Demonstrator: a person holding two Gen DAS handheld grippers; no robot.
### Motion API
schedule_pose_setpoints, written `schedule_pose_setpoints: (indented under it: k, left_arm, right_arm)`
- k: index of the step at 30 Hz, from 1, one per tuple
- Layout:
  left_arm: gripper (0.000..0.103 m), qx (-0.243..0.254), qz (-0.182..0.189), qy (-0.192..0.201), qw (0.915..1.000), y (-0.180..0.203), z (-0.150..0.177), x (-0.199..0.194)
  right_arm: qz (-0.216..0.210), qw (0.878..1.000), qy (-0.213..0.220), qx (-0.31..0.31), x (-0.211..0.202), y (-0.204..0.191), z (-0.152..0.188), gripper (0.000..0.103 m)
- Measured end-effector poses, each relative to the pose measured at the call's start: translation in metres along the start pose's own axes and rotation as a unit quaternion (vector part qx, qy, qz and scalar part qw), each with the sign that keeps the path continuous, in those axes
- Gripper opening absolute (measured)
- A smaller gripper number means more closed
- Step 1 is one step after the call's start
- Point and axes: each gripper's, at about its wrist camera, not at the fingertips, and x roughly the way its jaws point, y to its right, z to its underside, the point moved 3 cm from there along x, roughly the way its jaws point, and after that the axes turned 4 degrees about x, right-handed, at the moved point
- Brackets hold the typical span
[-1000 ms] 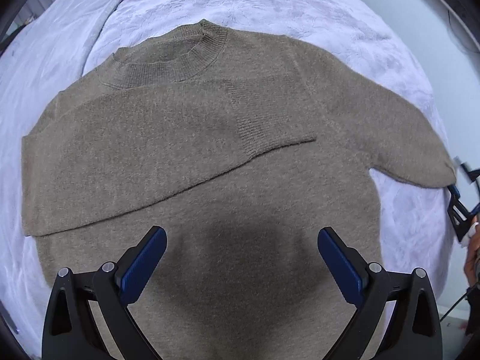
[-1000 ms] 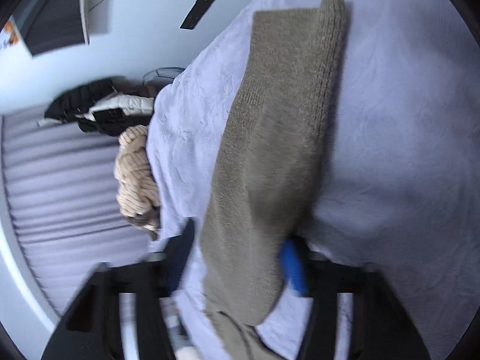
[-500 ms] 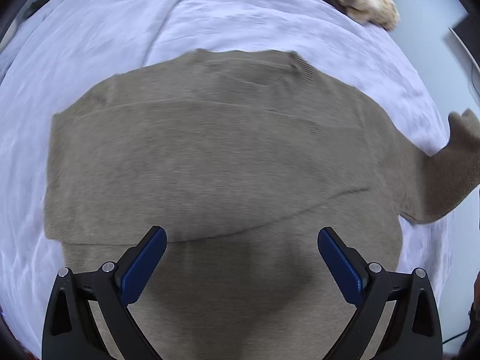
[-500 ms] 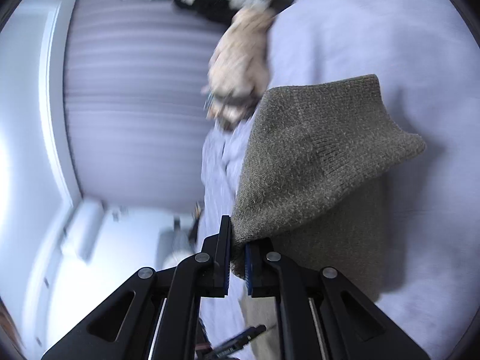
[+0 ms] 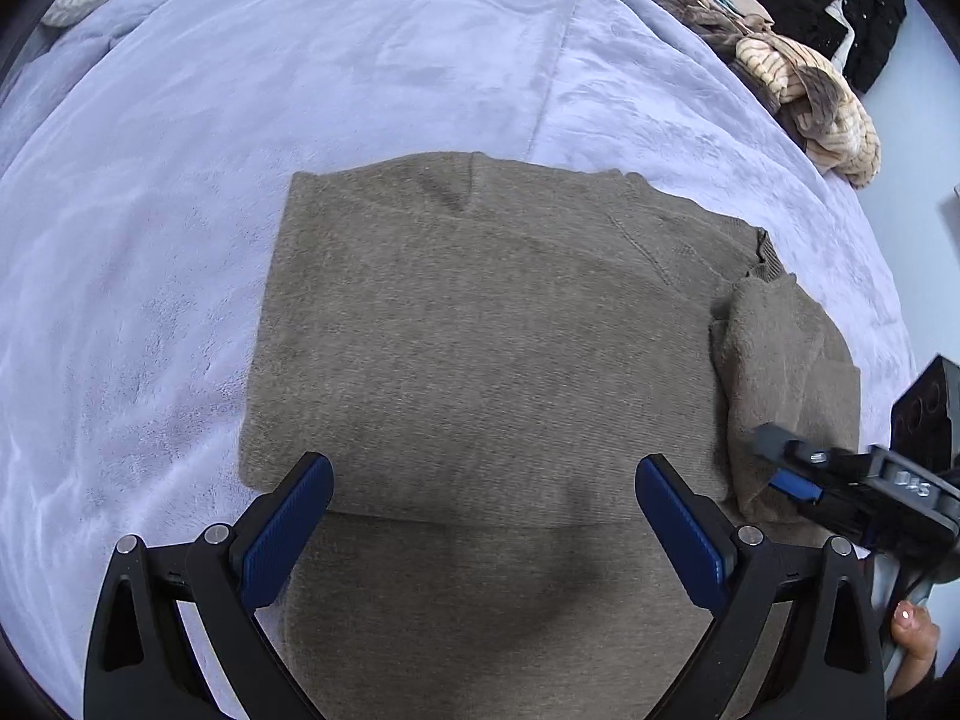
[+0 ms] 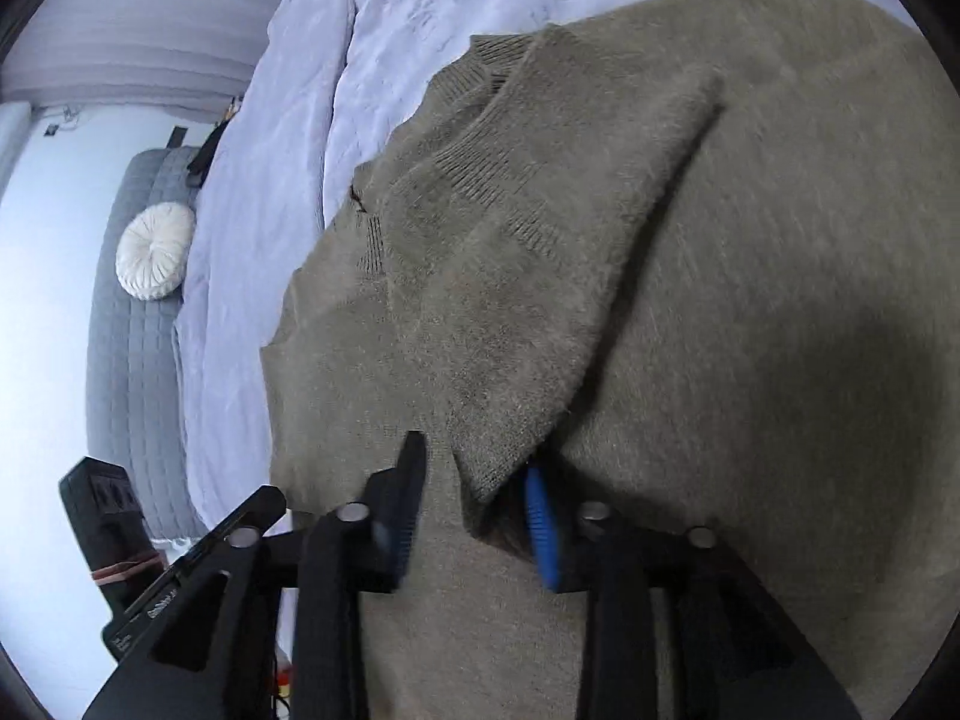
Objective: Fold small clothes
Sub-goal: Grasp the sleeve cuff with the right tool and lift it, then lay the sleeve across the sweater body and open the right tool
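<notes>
We find the sweater (image 5: 480, 348) lying flat on the lavender blanket (image 5: 300, 72), filling the centre and lower half of the left wrist view. Its left sleeve appears already folded across the body, giving a straight left edge and a fold line running across the lower centre. The right sleeve (image 6: 576, 276) now lies laid over the chest, its cuff end at lower centre of the right wrist view.

The right gripper (image 6: 474, 528) has its jaws parted a moderate way; the cuff edge sits between the blue pads (image 6: 540, 534), apparently loose rather than pinched, though motion blur limits certainty. The left gripper (image 5: 483, 531) stands wide open over the hem, holding nothing.

In our judgement both sleeves are in; the bottom-to-top fold of the body remains, and the right sleeve looks bunched and may need smoothing.

The knit is soft, fuzzy, olive-brown, with ribbed collar (image 6: 480, 60) and cuff. The blanket is plush with a crushed nap. A pile of tan and black clothes (image 5: 804, 78) sits upper right, well apart.
</notes>
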Motion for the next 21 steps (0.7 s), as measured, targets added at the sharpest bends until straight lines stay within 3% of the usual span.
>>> schedule_pose_setpoints:
  k: [4,6,8,9,13,16,18,21]
  left_arm:
    - [0.101,-0.014,0.038,0.006,0.9992,-0.008,-0.001,0.0]
    - [0.101,-0.029,0.084,0.009,0.996,-0.007,-0.005,0.001]
    - [0.101,-0.046,0.141,0.007,0.9889,-0.006,-0.009,0.003]
    - [0.101,-0.053,0.167,0.005,0.9845,-0.005,-0.011,0.005]
    - [0.101,-0.099,0.278,-0.019,0.9553,-0.007,-0.019,0.022]
    - [0.101,-0.138,0.332,-0.031,0.9325,-0.016,-0.019,0.029]
    - [0.101,-0.152,0.341,-0.033,0.9272,-0.019,-0.02,0.031]
    - [0.101,-0.153,0.338,-0.038,0.928,-0.018,-0.02,0.034]
  right_arm:
    - [-0.011,0.997,0.066,0.041,-0.023,0.008,-0.01,0.054]
    - [-0.021,0.994,0.085,0.069,-0.027,0.011,-0.024,0.052]
    - [-0.04,0.992,0.086,0.083,-0.021,0.008,-0.034,0.027]
    - [-0.04,0.993,0.081,0.075,-0.014,0.003,-0.035,0.009]
    - [-0.038,0.997,0.034,-0.053,0.019,-0.052,-0.014,0.008]
    - [-0.003,0.989,-0.026,-0.148,0.048,-0.085,0.02,0.011]
    - [0.023,0.982,-0.064,-0.174,0.069,-0.09,0.042,0.013]
    - [0.05,0.974,-0.101,-0.195,0.087,-0.089,0.065,0.013]
